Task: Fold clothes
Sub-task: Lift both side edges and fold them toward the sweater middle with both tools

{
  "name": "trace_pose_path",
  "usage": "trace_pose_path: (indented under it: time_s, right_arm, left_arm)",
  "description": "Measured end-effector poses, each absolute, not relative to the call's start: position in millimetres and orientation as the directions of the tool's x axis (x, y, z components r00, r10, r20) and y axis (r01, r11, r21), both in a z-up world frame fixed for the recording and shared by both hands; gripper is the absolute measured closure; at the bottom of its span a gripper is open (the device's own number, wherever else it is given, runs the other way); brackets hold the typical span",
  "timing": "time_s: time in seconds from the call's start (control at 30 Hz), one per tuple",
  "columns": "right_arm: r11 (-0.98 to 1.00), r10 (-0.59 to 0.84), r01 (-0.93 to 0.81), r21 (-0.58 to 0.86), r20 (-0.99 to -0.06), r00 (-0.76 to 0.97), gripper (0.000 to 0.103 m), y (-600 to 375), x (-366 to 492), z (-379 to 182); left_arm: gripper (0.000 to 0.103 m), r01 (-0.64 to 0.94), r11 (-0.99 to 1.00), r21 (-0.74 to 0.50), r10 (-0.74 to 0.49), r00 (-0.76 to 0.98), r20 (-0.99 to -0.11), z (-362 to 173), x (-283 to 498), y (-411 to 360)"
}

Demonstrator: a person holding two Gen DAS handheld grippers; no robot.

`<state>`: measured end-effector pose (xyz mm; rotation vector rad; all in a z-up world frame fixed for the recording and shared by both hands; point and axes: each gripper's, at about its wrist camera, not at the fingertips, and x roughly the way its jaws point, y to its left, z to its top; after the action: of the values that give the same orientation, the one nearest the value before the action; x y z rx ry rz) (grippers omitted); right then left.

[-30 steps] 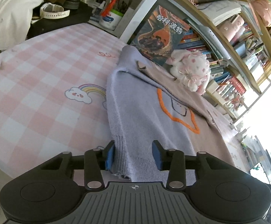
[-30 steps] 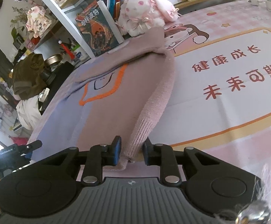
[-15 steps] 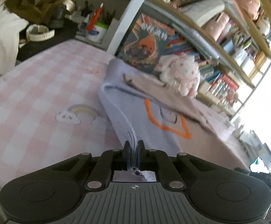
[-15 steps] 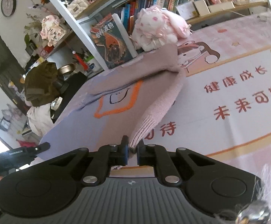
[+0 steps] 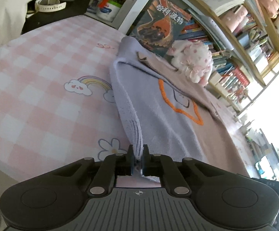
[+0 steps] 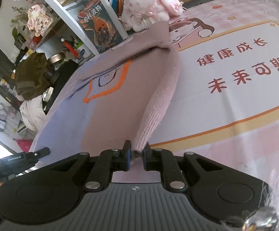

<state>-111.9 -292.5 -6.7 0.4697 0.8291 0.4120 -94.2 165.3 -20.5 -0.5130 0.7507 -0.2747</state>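
A knit sweater (image 5: 158, 119), lilac on one half and dusty pink on the other with an orange outline, lies on the bed with its sleeves folded across the chest. My left gripper (image 5: 138, 158) is shut on the lilac hem corner and lifts that edge into a ridge. In the right wrist view the sweater (image 6: 108, 105) shows its pink half. My right gripper (image 6: 136, 156) is shut on the pink ribbed hem corner, raised off the sheet.
The bed sheet (image 5: 33, 96) is pink check with cloud prints, and bears a printed panel with red characters (image 6: 235, 73). A pink plush toy (image 6: 149, 13) and a book (image 5: 160, 25) stand at the sweater's far end against bookshelves. Clothes pile (image 6: 31, 77) at far left.
Both grippers closed from open onto the sweater's near hem corners, then lifted the hem off the sheet. The views tilted up and back down.
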Motion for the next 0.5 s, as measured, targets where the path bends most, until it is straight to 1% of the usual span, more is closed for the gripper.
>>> trace_pose_path:
  time_s: [0.17, 0.3, 0.43, 0.5]
  right_arm:
    - [0.822, 0.533, -0.209, 0.530, -0.584, 0.613, 0.098, -298, -129, 3]
    - [0.788, 0.590, -0.250, 0.563, -0.573, 0.569, 0.098, -305, -152, 12]
    - [0.744, 0.647, -0.282, 0.606, -0.548, 0.531, 0.098, -309, -172, 26]
    - [0.726, 0.664, -0.302, 0.618, -0.514, 0.543, 0.098, -313, -174, 40]
  left_arm:
    - [0.099, 0.088, 0.802, -0.591, -0.473, 0.698, -0.538, -18, -112, 171]
    - [0.099, 0.079, 0.723, -0.686, -0.528, 0.703, -0.476, -13, -136, 184]
    - [0.099, 0.070, 0.618, -0.783, -0.553, 0.747, -0.370, -5, -153, 200]
    - [0.099, 0.108, 0.583, -0.806, -0.558, 0.774, -0.300, 7, -149, 201]
